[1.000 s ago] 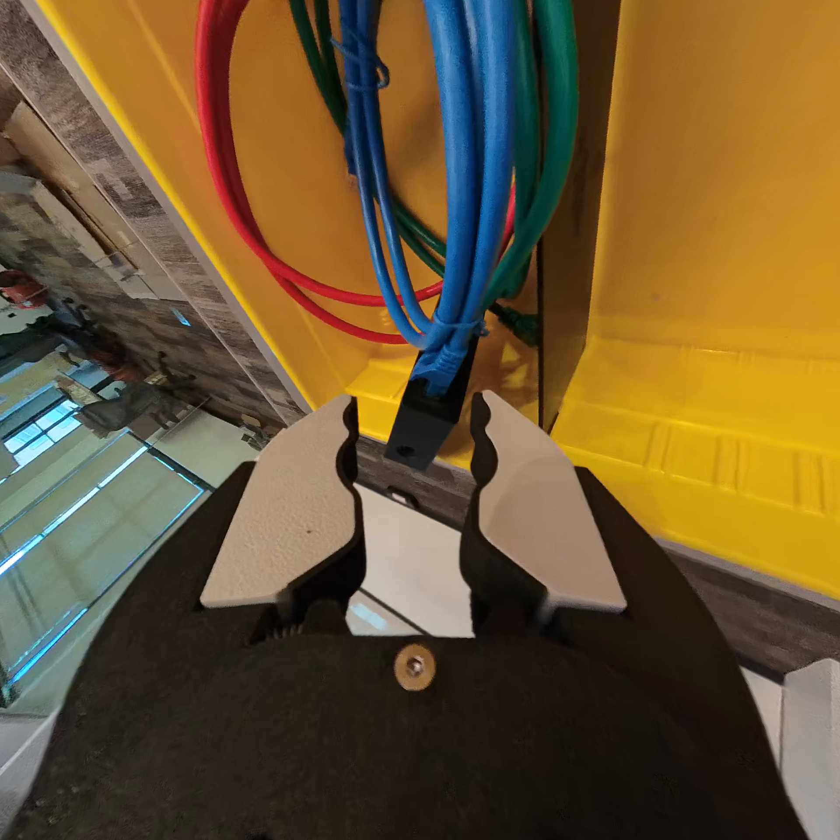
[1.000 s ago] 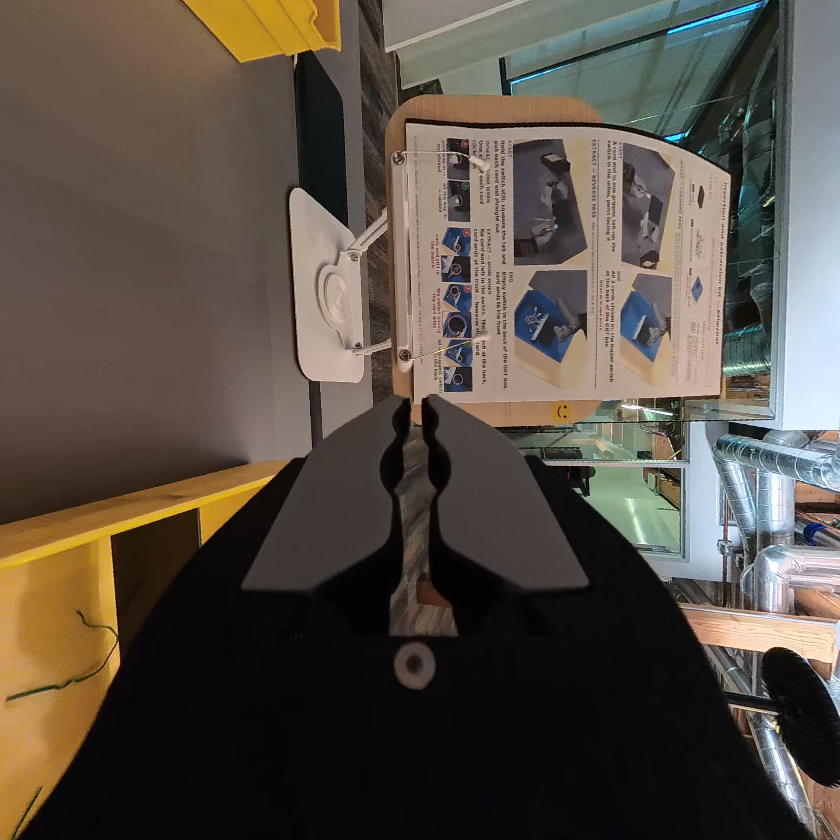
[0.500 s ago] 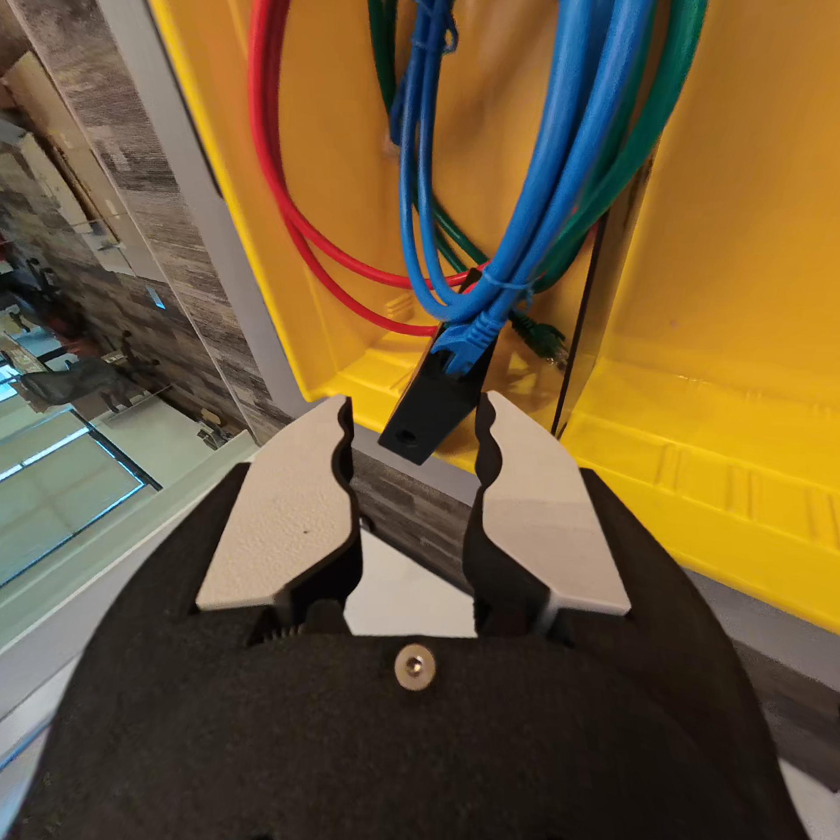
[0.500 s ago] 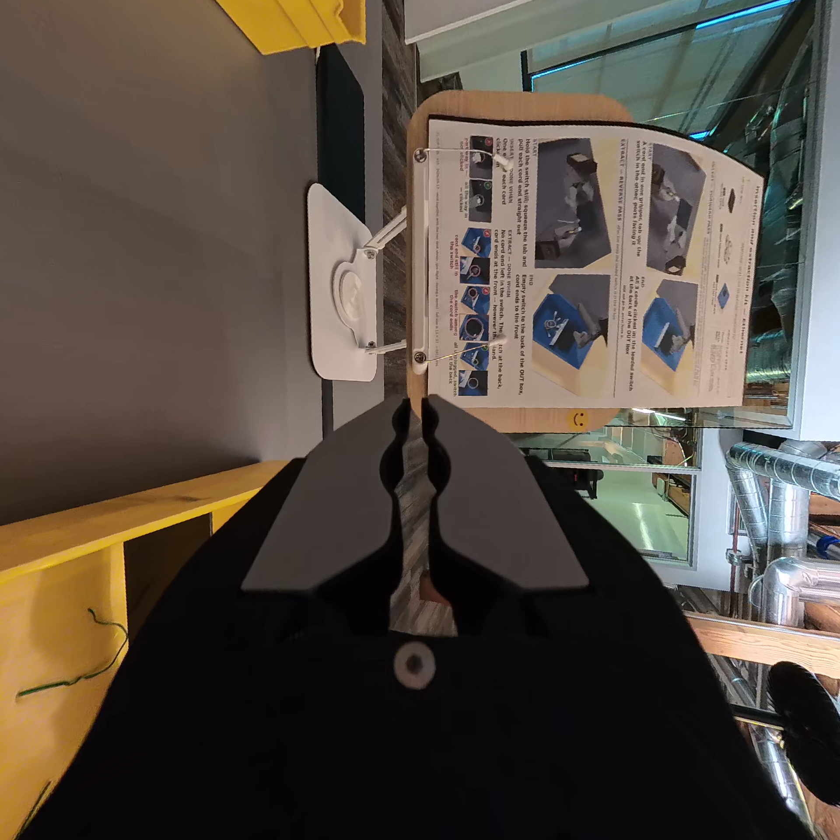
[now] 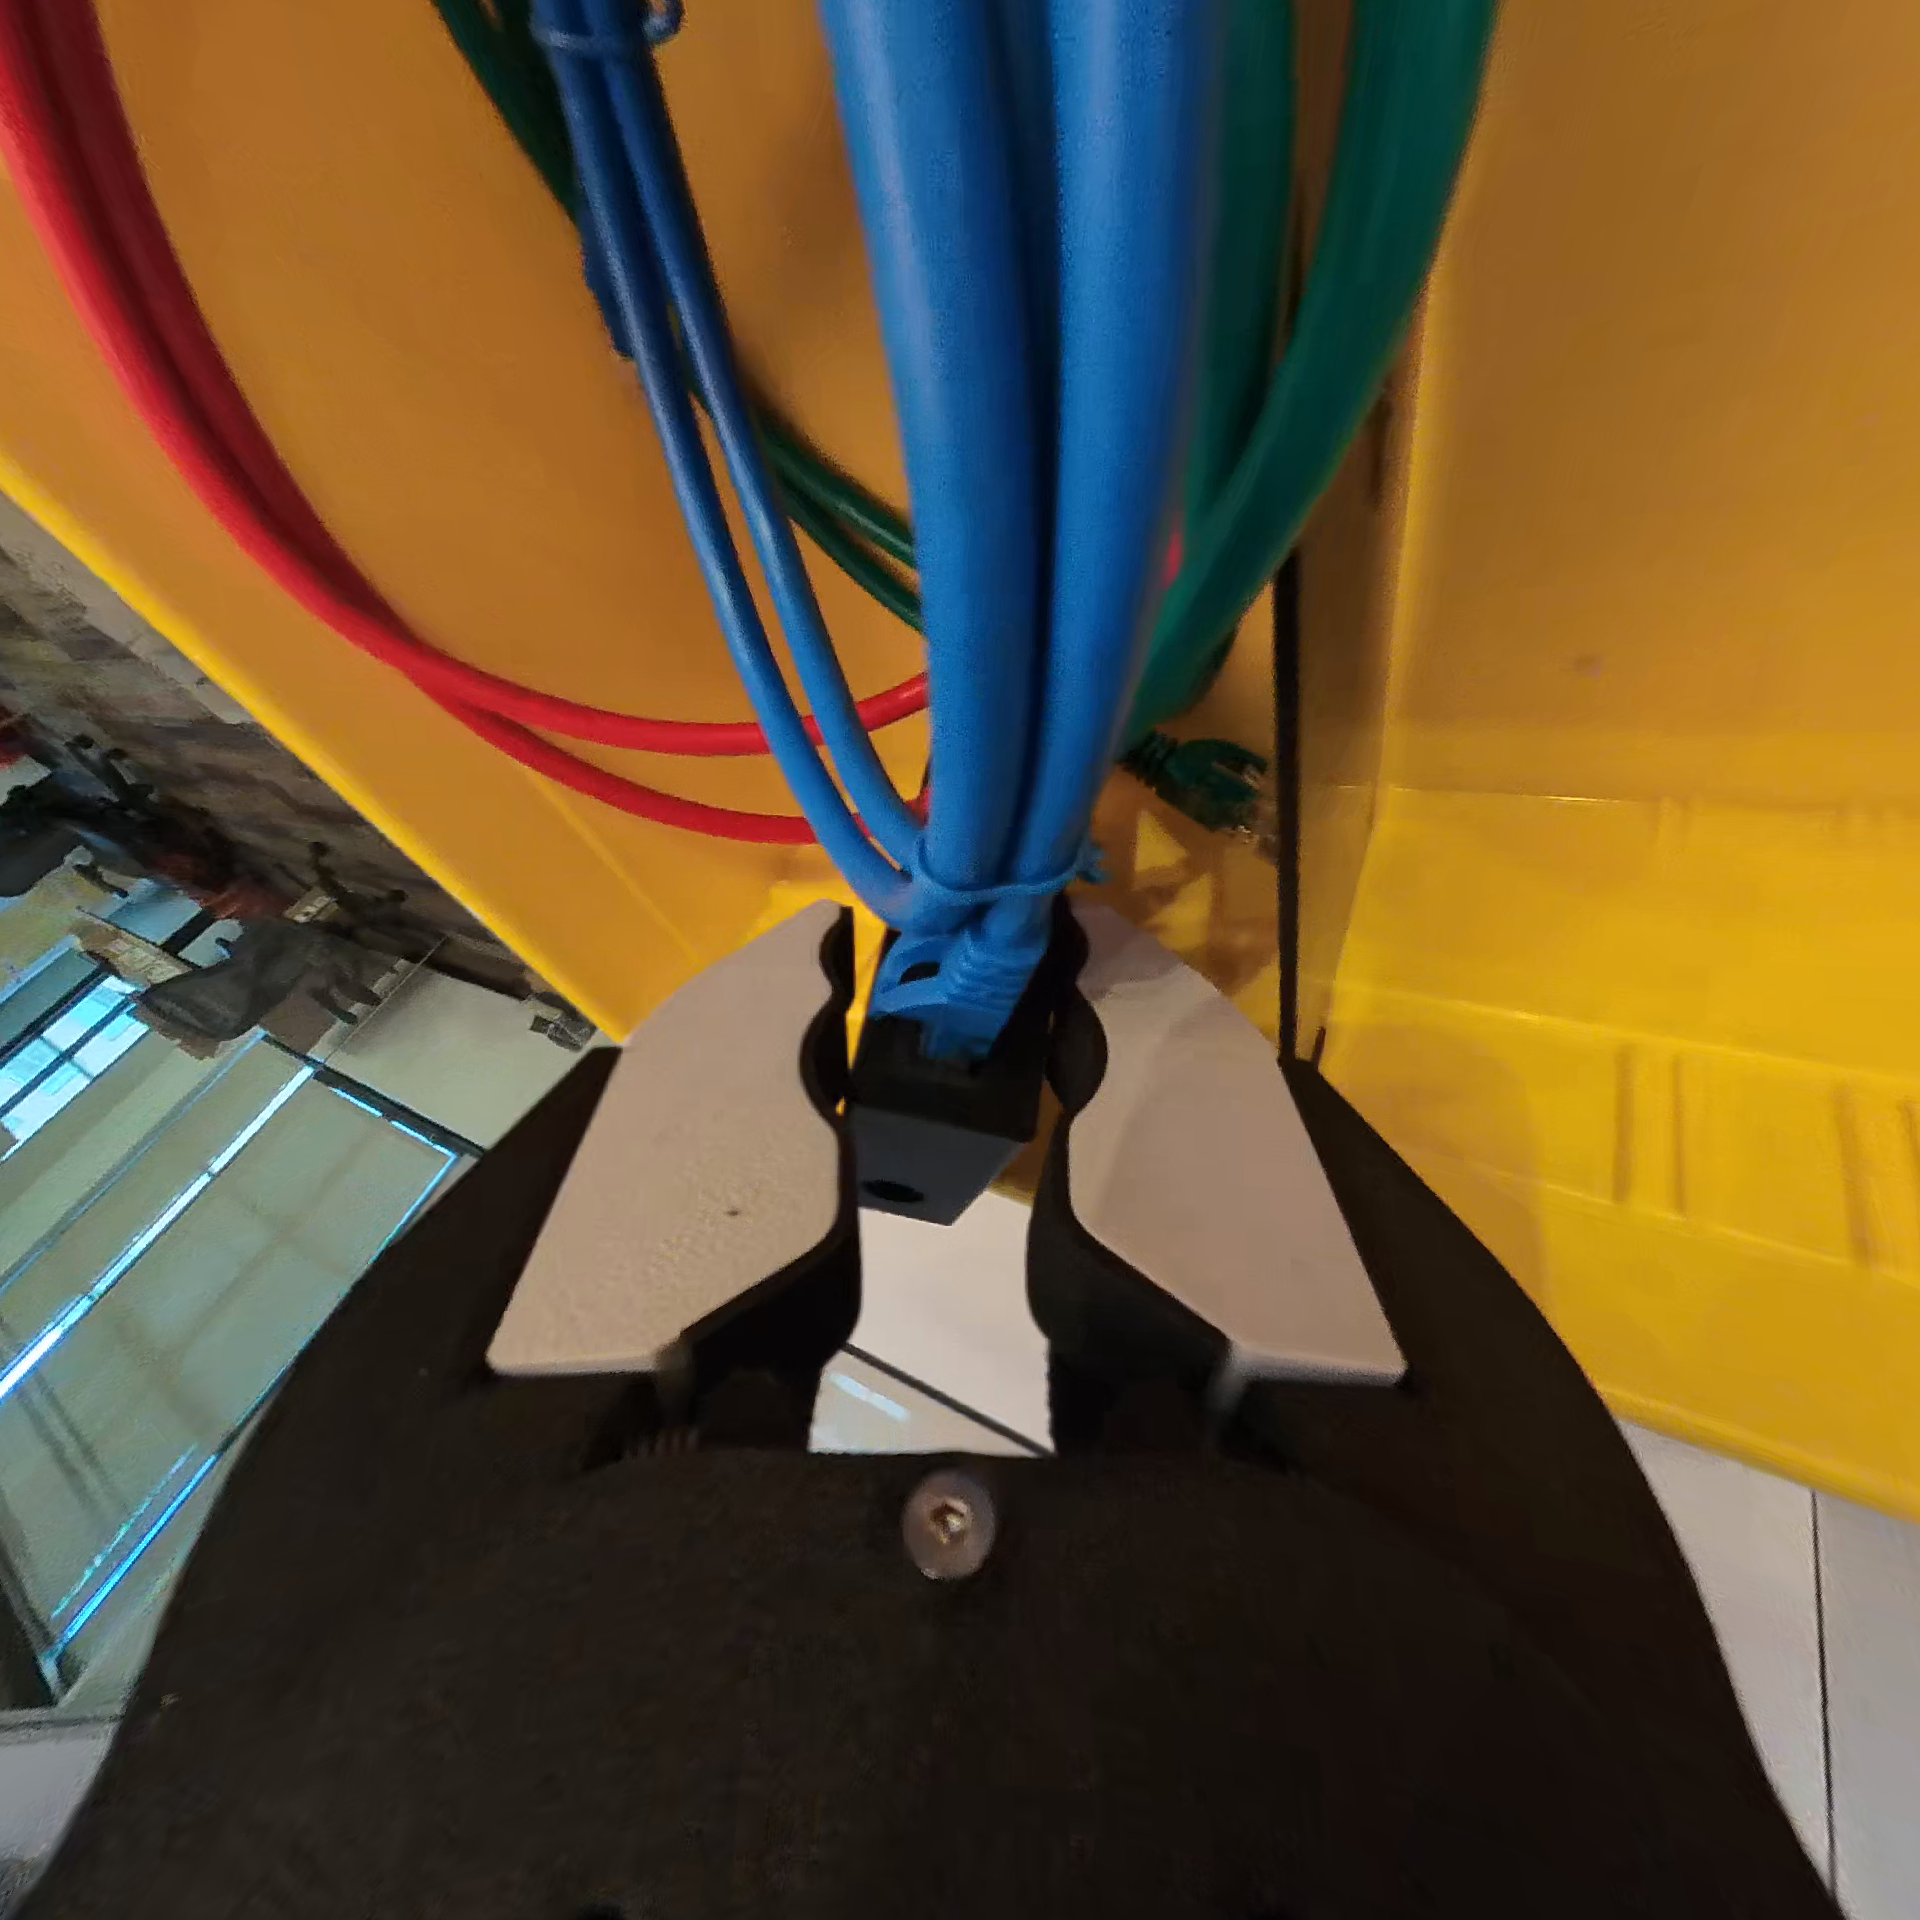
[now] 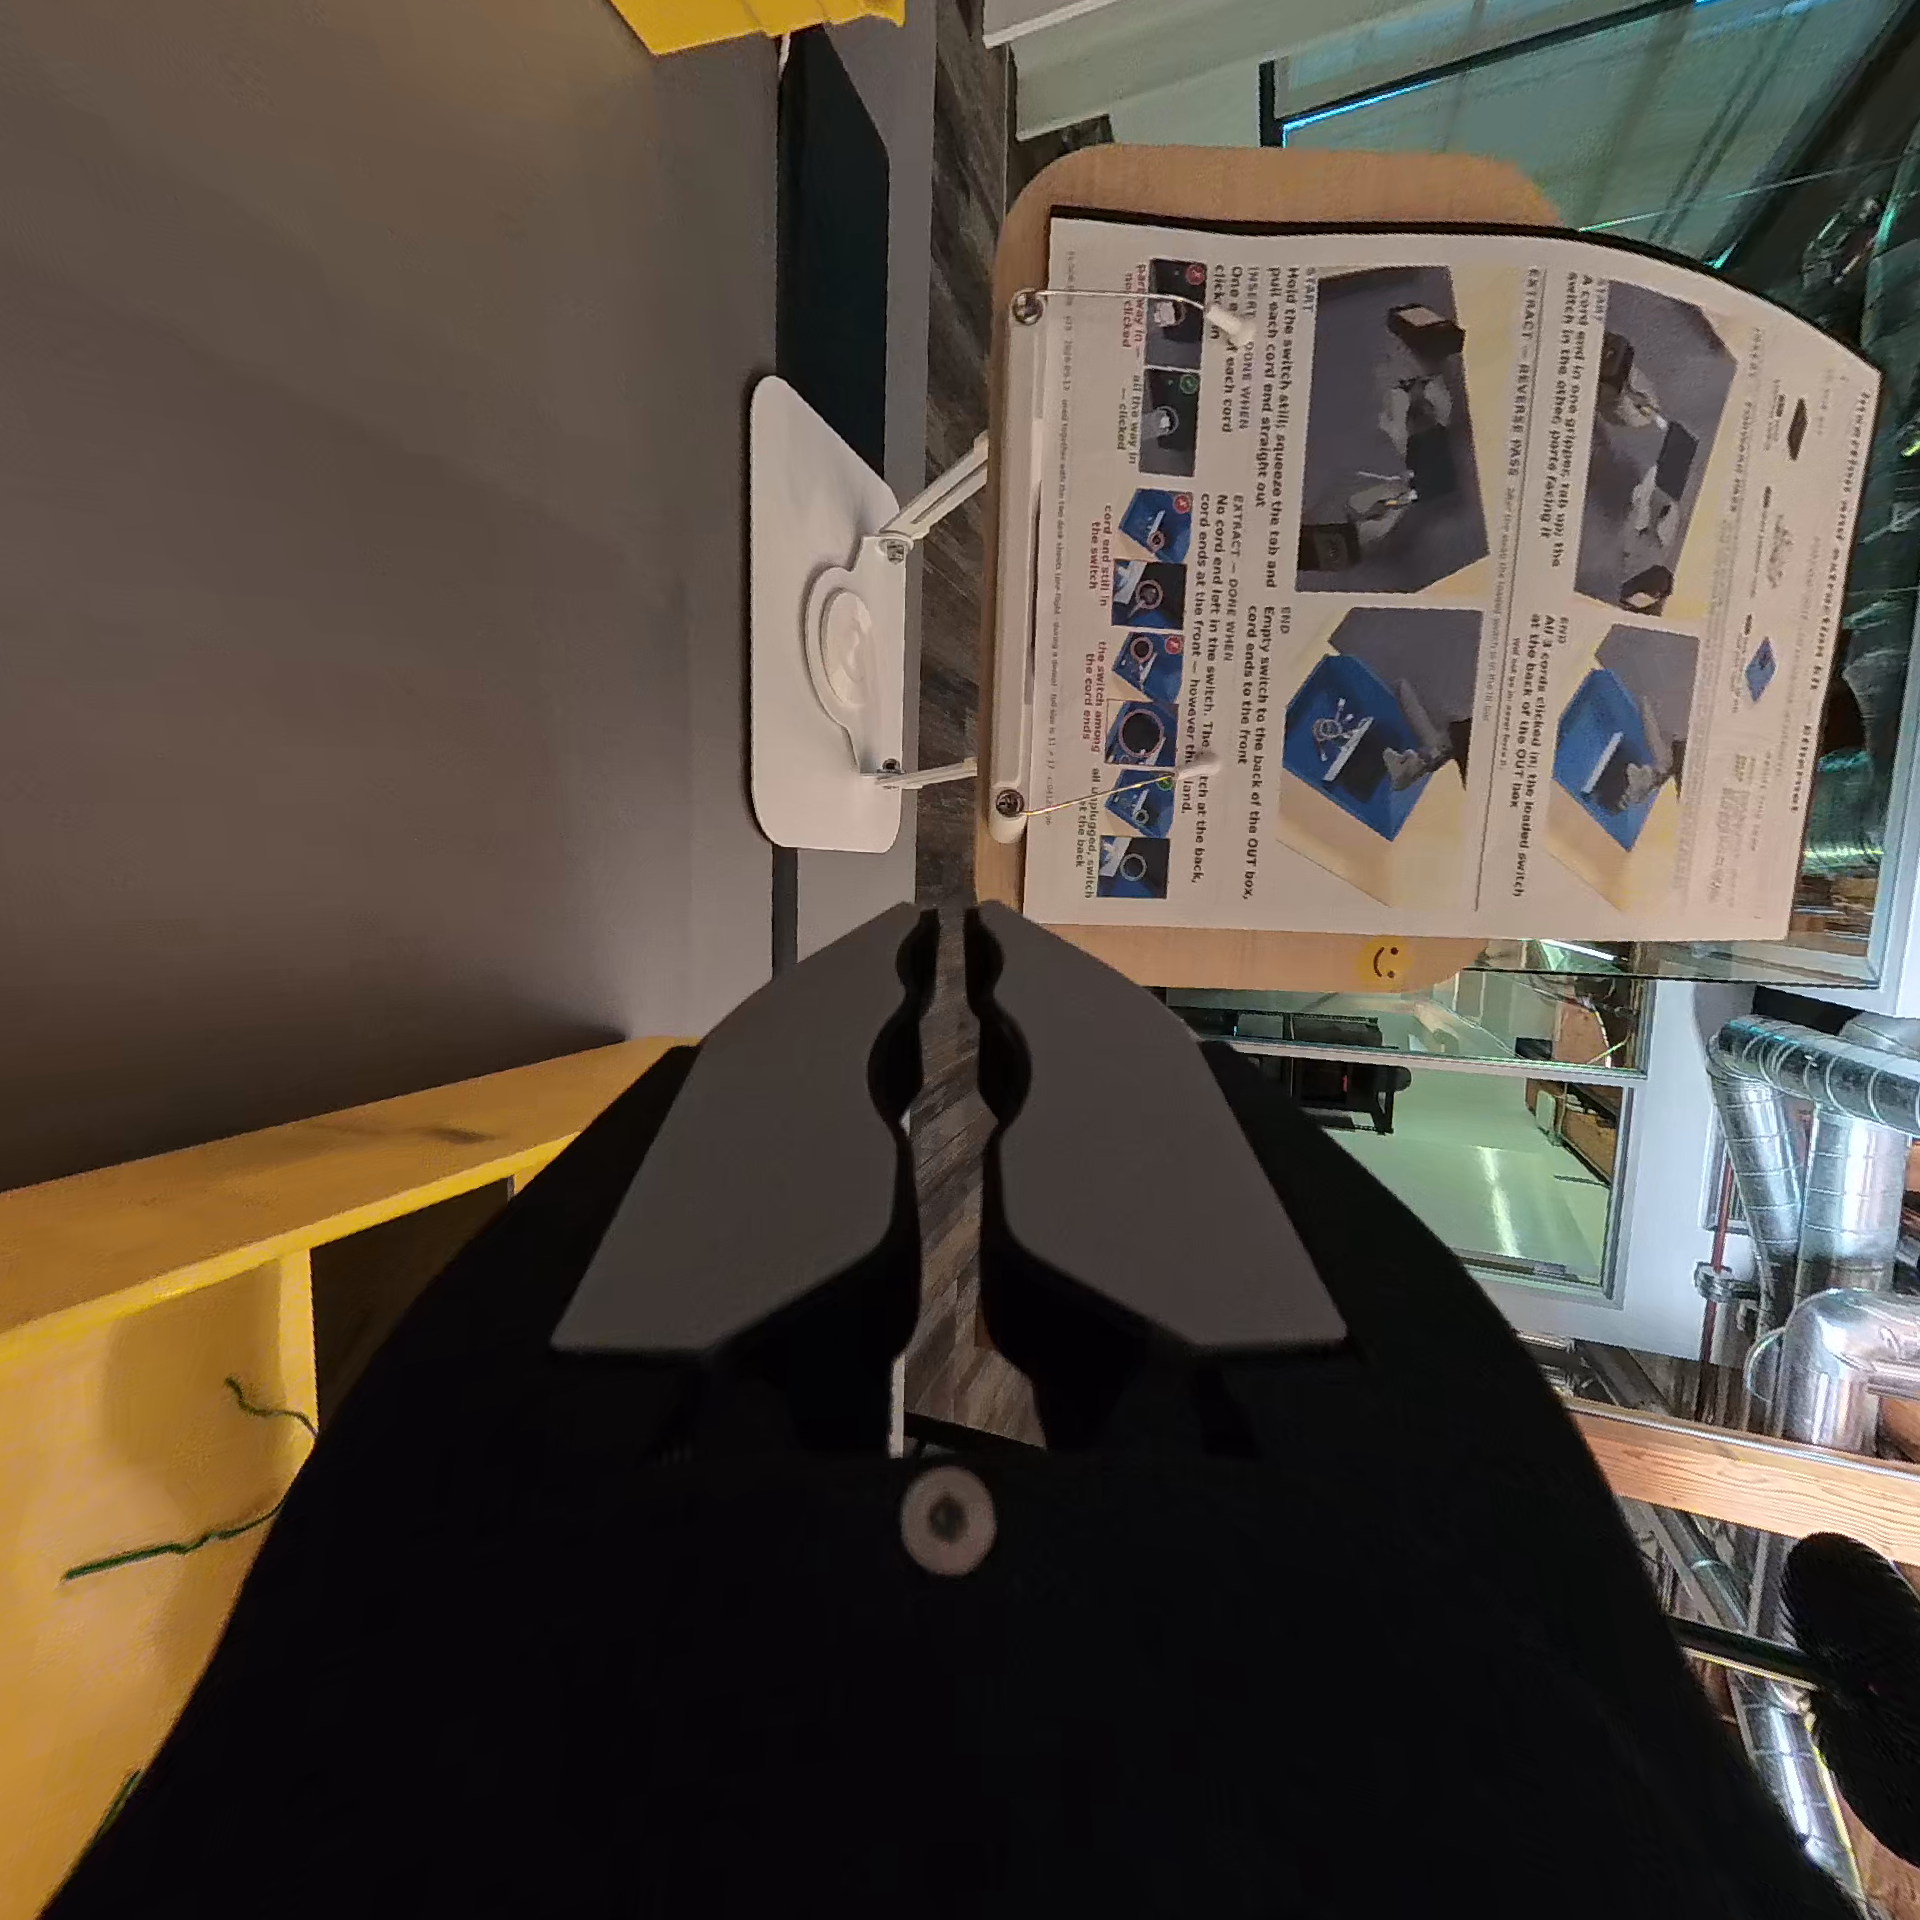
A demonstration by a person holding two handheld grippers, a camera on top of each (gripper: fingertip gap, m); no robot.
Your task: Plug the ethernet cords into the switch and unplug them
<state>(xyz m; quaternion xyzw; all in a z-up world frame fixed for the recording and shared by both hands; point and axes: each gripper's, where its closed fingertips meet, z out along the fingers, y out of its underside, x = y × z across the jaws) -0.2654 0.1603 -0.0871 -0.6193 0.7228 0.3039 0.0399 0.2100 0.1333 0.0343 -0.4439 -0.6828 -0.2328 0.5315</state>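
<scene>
So the left gripper (image 5: 951, 1023) has the small black switch (image 5: 940, 1127) sitting right between its fingers (image 5: 686, 1143). The gap looks about as wide as the switch body, but it's not clear the pads are actually pressing on it, so whether it's gripped or just framed can't be called. A blue ethernet cord (image 5: 987, 520) is plugged into the top of the switch and runs up toward 12 o'clock, bundled with a thin tie. A green cord (image 5: 1340, 436) hangs just behind it at about 1 o'clock, and a red cord (image 5: 436, 675) loops off around 10 o'clock, all inside a yellow bin (image 5: 1662, 623).

The right gripper (image 6: 951, 925) is nearly pinched together with nothing in it, pointing at an instruction sheet (image 6: 1434, 582) on a wooden board (image 6: 1247, 961) at 1 o'clock.
</scene>
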